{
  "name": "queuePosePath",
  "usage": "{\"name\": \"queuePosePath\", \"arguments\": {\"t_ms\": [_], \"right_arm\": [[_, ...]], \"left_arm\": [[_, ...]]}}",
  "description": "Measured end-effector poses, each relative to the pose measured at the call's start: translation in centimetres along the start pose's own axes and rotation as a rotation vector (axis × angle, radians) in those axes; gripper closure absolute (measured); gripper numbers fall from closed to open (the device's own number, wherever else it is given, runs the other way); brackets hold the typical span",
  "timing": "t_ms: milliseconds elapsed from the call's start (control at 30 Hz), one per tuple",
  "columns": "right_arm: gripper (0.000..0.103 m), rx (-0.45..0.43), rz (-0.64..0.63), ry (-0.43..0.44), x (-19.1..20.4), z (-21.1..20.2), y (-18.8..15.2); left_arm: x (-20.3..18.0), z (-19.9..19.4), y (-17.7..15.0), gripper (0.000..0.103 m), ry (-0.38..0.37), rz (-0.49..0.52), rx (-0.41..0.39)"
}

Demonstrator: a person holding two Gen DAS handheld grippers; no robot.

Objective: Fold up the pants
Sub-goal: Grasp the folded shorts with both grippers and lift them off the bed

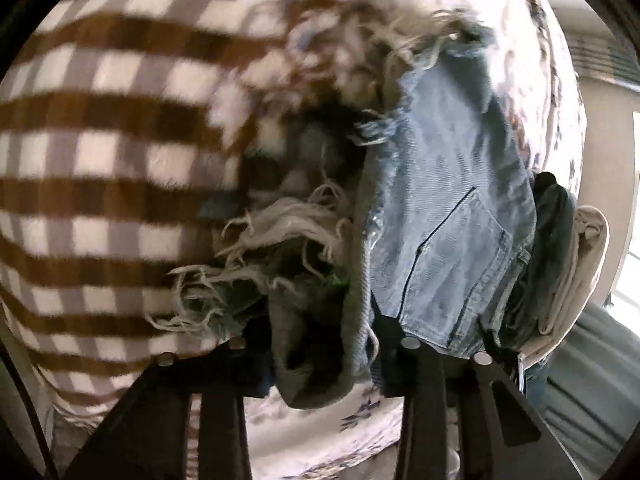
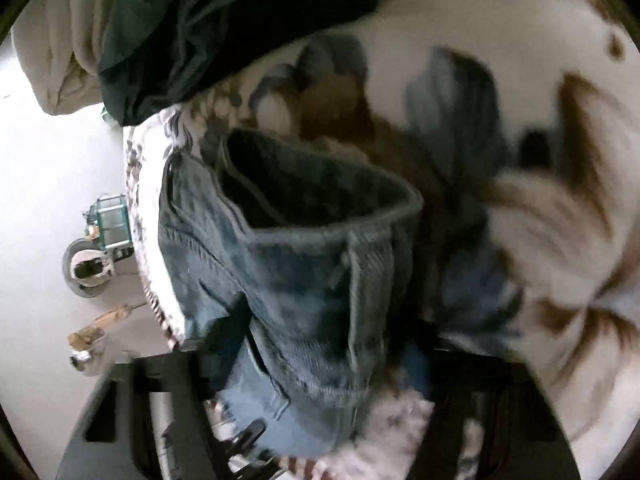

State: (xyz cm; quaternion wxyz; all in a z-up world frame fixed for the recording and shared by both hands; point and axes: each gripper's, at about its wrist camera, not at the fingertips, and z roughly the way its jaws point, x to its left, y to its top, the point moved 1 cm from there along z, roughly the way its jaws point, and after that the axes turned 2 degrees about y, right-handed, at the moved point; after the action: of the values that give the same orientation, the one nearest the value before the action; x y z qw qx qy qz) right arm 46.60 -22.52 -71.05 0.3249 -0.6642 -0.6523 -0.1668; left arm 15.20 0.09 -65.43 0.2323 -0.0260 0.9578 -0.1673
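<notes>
Light blue denim shorts (image 1: 448, 216) with frayed white hems (image 1: 256, 240) hang bunched in front of the left wrist camera. My left gripper (image 1: 320, 344) is shut on the frayed leg fabric, which folds down between its fingers. In the right wrist view the waistband (image 2: 328, 220) of the same shorts (image 2: 288, 280) gapes open. My right gripper (image 2: 312, 360) is shut on the denim near the waist. Both views are blurred by motion.
A brown and white checked blanket (image 1: 104, 160) and a white floral bedspread (image 1: 320, 432) lie under the shorts. Folded dark and beige garments (image 1: 560, 264) sit stacked at the right. Dark green and beige cloth (image 2: 192, 28) lies at the bed edge above a white floor (image 2: 40, 200).
</notes>
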Motion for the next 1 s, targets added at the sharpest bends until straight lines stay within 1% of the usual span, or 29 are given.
{"name": "queuePosePath", "arguments": {"t_ms": [67,133,233,333,400,433,467,500,533,567,600,633,667,700,733,767,833,933,967,1000], "right_arm": [[0.063,-0.04,0.02,-0.006,0.0,-0.6,-0.4],[0.069,-0.075,0.042,0.01,-0.3,-1.6,-1.1],[0.071,-0.122,0.082,0.05,-0.1,-3.5,-3.7],[0.072,-0.134,0.158,0.089,-0.5,-4.6,-7.7],[0.072,-0.126,0.195,0.117,-1.0,-4.5,-10.1],[0.071,-0.121,0.191,0.117,-1.3,-4.2,-10.9],[0.069,-0.119,0.189,0.113,-1.6,-3.8,-11.4],[0.066,-0.112,0.196,0.113,-2.1,-3.3,-11.5],[0.055,-0.104,0.21,0.104,-2.8,-2.9,-11.5],[0.049,-0.097,0.23,0.085,-3.7,-2.5,-11.2],[0.048,-0.085,0.253,0.088,-4.4,-1.9,-10.9],[0.041,-0.075,0.265,0.108,-5.0,-1.4,-10.6],[0.037,-0.069,0.27,0.132,-5.3,-0.9,-10.2],[0.035,-0.062,0.26,0.15,-5.4,-0.6,-9.9],[0.032,-0.053,0.24,0.155,-5.3,-0.3,-9.7],[0.031,-0.046,0.216,0.149,-5.1,-0.1,-9.4],[0.026,-0.033,0.18,0.15,-4.3,0.7,-8.8],[0.026,-0.034,0.132,0.139,-3.0,1.7,-8.3],[0.034,-0.048,0.117,0.124,-2.4,1.9,-8.3],[0.046,-0.065,0.105,0.119,-1.9,2.0,-8.2]], "left_arm": [[-0.4,-0.7,0.2,0.076,0.005,0.059,-0.005],[-1.2,-1.5,0.2,0.077,0.01,0.14,-0.006],[-2.1,-3.4,0.7,0.078,0.0,0.272,-0.001],[-1.9,-6.0,2.2,0.078,0.005,0.409,-0.009],[-1.6,-7.0,3.6,0.078,0.014,0.45,-0.02],[-1.6,-6.8,4.1,0.078,0.01,0.463,-0.009],[-1.2,-6.5,4.5,0.075,0.013,0.467,0.004],[-0.4,-6.0,4.9,0.074,0.019,0.439,0.017],[0.3,-5.2,5.2,0.072,0.002,0.385,0.033],[1.1,-4.7,5.3,0.067,-0.022,0.324,0.051],[2.1,-4.2,5.2,0.063,-0.059,0.26,0.063],[3.2,-4.1,5.0,0.059,-0.102,0.21,0.061],[3.9,-3.9,4.8,0.056,-0.129,0.175,0.043],[4.1,-3.6,4.7,0.053,-0.144,0.159,0.031],[4.4,-3.3,4.7,0.047,-0.153,0.135,0.023],[4.6,-2.8,4.7,0.044,-0.157,0.107,0.018],[4.5,-1.9,4.9,0.042,-0.161,0.057,0.012],[4.2,-1.9,5.2,0.043,-0.14,0.046,-0.024],[3.8,-1.8,5.1,0.054,-0.13,0.049,-0.038],[3.2,-1.9,5.0,0.064,-0.122,0.067,-0.054]]}}
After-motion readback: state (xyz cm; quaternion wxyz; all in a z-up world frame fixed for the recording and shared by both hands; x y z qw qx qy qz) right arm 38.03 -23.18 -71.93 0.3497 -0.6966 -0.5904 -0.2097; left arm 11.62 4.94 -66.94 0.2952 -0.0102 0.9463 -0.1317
